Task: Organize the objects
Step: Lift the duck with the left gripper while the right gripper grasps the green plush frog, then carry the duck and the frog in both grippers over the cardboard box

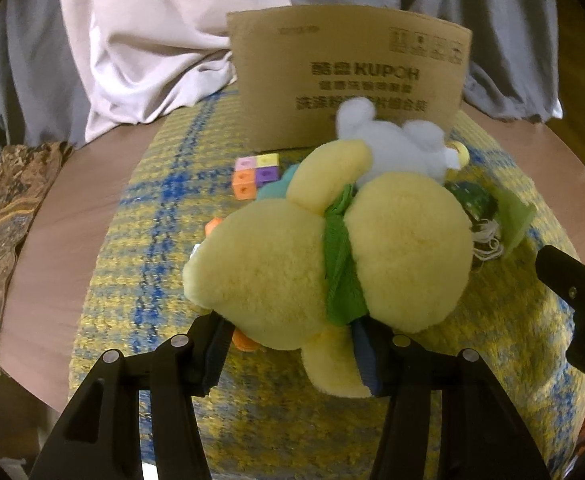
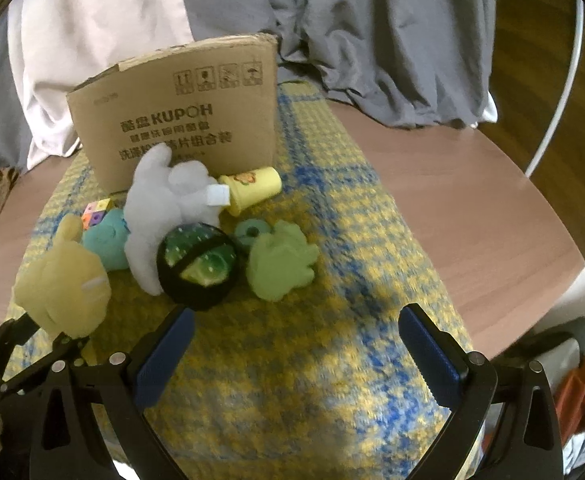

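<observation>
Left gripper point(image 1: 288, 354): black frame, blue ribbed pads; fingers clamped on the lower body of the yellow plush point(image 1: 332, 264), a fuzzy rounded toy with a green fabric scarf.
Right gripper point(image 2: 292, 356): same build; fingers spread wide, nothing between them, only the mat below.
Mat point(image 2: 292, 392): coarse woven cloth, yellow with blue plaid lines, spread over the smooth round brown bench point(image 2: 472, 216).
Ball point(image 2: 197, 267): green glittery sphere in black banding, just ahead of the right fingers.
Green plush point(image 2: 282, 262): lobed and nubbly, right of the ball.
White plush point(image 2: 164, 204): fluffy, behind the ball, resting against the box.
Cup point(image 2: 254, 188): yellow plastic cylinder, on its side.
Cubes point(image 1: 254, 174): 4 small plastic blocks, joined.
Cardboard box point(image 2: 180, 120): corrugated, printed, upright at the far end.
Backdrop: crumpled grey and pale sheets.
</observation>
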The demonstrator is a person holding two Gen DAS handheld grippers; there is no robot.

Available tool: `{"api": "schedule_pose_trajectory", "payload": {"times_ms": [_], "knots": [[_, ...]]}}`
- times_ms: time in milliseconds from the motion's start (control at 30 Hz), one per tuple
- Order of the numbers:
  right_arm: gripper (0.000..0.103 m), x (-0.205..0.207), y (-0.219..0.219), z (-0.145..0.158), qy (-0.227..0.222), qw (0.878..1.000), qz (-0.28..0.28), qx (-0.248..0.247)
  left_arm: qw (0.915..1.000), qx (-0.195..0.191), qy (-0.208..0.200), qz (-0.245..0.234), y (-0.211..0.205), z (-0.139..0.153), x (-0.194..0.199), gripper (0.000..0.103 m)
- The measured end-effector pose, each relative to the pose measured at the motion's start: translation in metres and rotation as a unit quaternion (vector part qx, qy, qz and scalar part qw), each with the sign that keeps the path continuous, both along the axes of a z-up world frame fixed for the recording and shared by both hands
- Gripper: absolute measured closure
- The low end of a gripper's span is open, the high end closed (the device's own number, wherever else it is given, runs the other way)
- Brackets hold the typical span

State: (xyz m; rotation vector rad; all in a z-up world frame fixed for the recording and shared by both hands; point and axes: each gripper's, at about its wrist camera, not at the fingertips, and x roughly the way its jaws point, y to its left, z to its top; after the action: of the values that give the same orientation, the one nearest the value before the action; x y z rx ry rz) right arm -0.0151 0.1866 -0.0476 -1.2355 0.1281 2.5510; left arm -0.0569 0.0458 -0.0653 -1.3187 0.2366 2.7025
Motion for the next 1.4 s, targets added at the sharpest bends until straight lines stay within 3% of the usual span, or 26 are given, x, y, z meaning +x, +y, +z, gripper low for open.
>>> {"api": "schedule_pose_trajectory", "payload": {"times_ms": [300,500,867,1033,1400], "knots": [[0.001,-0.022,0.017,-0.01,-0.019,0.999,-0.026,0.019,0.9999,-0.004,0.007,0.008,0.011,0.0,-0.003,0.05],[0.001,-0.039,0.022,-0.022,-0.028,0.999,-0.015,0.02,0.9998,0.0,0.014,0.011,0.023,0.002,-0.008,0.05],[0.027,-0.061,0.04,-0.042,-0.026,0.998,0.006,-0.054,0.9997,-0.005,0.016,0.019,0.027,0.001,-0.017,0.05],[0.052,-0.061,0.036,-0.044,-0.019,0.996,0.033,-0.081,0.9997,-0.008,0.014,0.017,0.028,-0.001,-0.018,0.05],[0.052,-0.047,0.031,-0.029,0.002,0.996,0.032,-0.087,0.9995,-0.005,0.024,0.021,0.022,0.01,-0.012,0.05]]}}
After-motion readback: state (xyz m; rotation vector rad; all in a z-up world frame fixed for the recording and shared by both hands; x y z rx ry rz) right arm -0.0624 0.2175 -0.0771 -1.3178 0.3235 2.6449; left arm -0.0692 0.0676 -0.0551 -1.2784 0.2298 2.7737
